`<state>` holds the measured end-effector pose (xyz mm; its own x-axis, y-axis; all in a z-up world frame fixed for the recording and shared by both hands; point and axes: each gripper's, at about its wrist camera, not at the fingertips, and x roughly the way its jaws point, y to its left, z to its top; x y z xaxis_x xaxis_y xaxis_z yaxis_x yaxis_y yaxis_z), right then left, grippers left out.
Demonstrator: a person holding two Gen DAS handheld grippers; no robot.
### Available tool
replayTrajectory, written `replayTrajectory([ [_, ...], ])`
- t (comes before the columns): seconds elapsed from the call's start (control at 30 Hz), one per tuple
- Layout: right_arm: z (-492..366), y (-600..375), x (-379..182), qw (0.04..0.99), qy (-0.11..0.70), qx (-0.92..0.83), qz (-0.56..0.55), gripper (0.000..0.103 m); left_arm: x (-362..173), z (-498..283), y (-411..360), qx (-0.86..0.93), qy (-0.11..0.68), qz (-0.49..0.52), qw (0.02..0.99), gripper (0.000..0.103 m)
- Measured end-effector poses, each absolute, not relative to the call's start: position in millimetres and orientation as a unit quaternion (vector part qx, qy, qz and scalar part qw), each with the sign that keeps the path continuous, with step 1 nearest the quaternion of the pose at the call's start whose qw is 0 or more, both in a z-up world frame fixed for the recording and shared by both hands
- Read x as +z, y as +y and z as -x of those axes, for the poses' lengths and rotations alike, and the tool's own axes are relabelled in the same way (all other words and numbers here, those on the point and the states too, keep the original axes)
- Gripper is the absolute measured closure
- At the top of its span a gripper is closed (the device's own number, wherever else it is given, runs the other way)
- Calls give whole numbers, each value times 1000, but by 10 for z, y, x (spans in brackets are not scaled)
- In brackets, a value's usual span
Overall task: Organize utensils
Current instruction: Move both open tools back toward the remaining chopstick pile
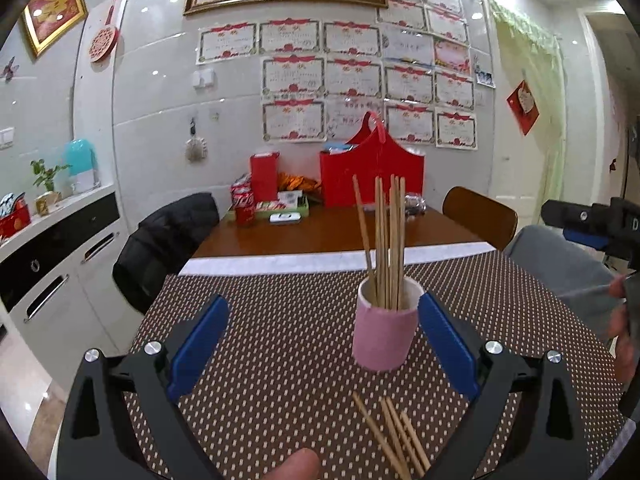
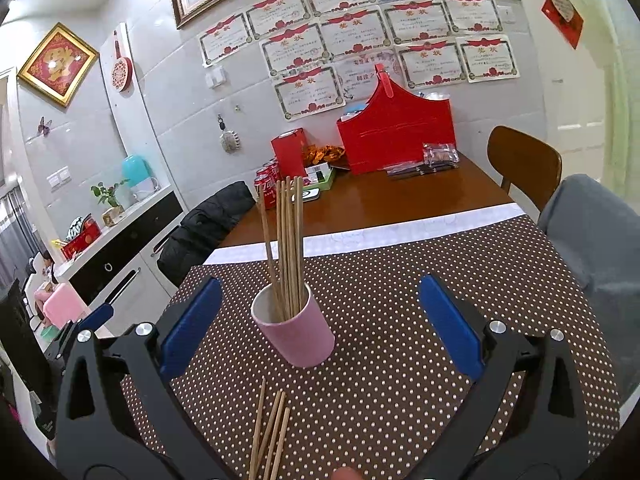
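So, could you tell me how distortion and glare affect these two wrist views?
Left wrist view: the fisheye bows the wall, and ceiling lights glint off the wall tiles. Right wrist view: the scene is tilted, with sheen on the wooden table; the pink cup stays sharp.

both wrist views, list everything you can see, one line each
pink cup: one, pink, upright on the dotted mat
chopsticks in cup: several, wooden, standing upright
loose chopsticks: about four, wooden, flat on the mat near the cup
dotted mat: one, brown with white dots, on the table
red gift bag: one, red, far end of table
cola cans: a few, red, far left of table
left gripper: black with blue pads, open
right gripper: black with blue pads, open
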<state>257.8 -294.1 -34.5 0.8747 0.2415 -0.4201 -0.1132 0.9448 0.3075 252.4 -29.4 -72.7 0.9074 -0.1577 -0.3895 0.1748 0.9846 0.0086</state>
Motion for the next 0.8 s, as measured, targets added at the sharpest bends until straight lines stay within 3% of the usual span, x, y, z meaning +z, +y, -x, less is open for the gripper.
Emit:
replayTrajectory([
  [0.53,-2176,-2719,-584,956,252,97,-111,6,-978,-2180,-115,-54,255,-35,965,9],
  [0.8,-2107,-2748,-928,943,299,94,-111,6,-1201,-2146,-140,-51,296,-27,953,9],
])
